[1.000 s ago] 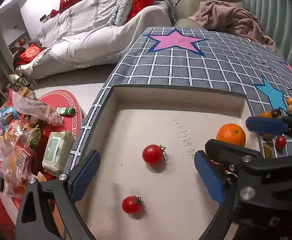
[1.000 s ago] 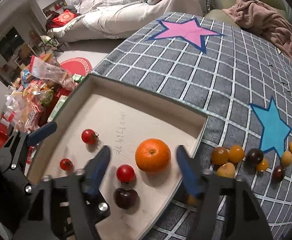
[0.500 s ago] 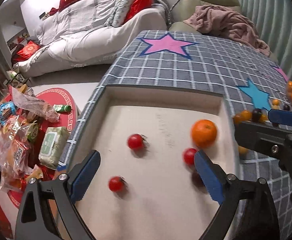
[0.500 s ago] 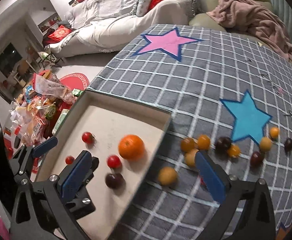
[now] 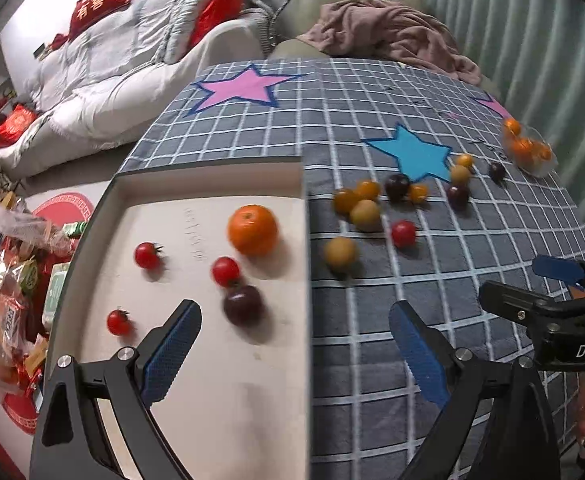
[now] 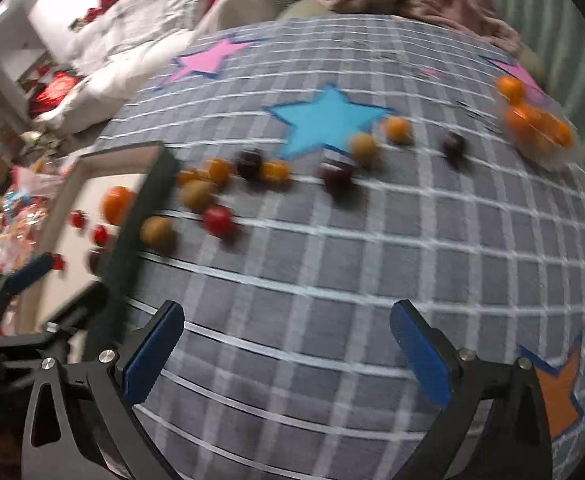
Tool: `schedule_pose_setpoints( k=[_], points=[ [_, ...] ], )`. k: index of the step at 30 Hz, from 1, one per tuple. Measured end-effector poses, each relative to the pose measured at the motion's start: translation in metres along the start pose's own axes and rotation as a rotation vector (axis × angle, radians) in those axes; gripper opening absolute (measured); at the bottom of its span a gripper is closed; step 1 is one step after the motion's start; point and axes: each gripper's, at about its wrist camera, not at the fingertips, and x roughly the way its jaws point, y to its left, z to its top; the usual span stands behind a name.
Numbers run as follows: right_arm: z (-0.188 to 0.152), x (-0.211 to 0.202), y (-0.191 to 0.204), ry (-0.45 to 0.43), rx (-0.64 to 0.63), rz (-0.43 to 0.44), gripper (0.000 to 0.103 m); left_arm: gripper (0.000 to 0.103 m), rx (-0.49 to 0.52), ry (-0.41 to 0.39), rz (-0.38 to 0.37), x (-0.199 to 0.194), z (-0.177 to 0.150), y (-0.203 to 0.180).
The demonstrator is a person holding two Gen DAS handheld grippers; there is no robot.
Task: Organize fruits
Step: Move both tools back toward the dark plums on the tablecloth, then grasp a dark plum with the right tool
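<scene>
Nearest to us, our right gripper [image 6: 286, 346] hangs over bare checked cloth with its fingers [image 6: 152, 350] spread wide and nothing between them. A second ago those same fingers stood over the tray, straddling the orange; now they have swung away to the right, off the tray and over the desk [image 6: 332, 272]. Our left gripper [image 5: 292, 344] has shifted the same way: its fingers are just as wide apart and empty, and it now hovers across the tray's right wall [image 5: 306, 280] instead of over the tray floor.

Just beyond the left fingers, inside the tray, lie a dark plum [image 5: 242, 304] touching a red tomato [image 5: 225, 271], the orange [image 5: 252, 229] behind them, and two more red tomatoes [image 5: 147, 255] toward the left wall. We judge that the orange has been set down and left there, so that placement is done.

Farther out on the cloth, the loose fruit waits: a yellow one [image 5: 340, 252] nearest the tray, a red tomato [image 5: 403, 233], then a cluster of yellow, orange and dark fruits [image 5: 366, 200] by the blue star [image 5: 412, 152]. Farthest off, a clear bag of oranges [image 5: 526, 148] sits near the desk's edge. Our right gripper seems headed for this scatter, with most of the sorting left to do.
</scene>
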Motion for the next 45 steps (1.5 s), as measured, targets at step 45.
schedule_pose_setpoints(
  k=[45],
  points=[
    [0.078,0.039,-0.115,-0.054,0.079,-0.14,0.101,0.096,0.114,0.058,-0.055,0.078,0.071,-0.133]
  ],
)
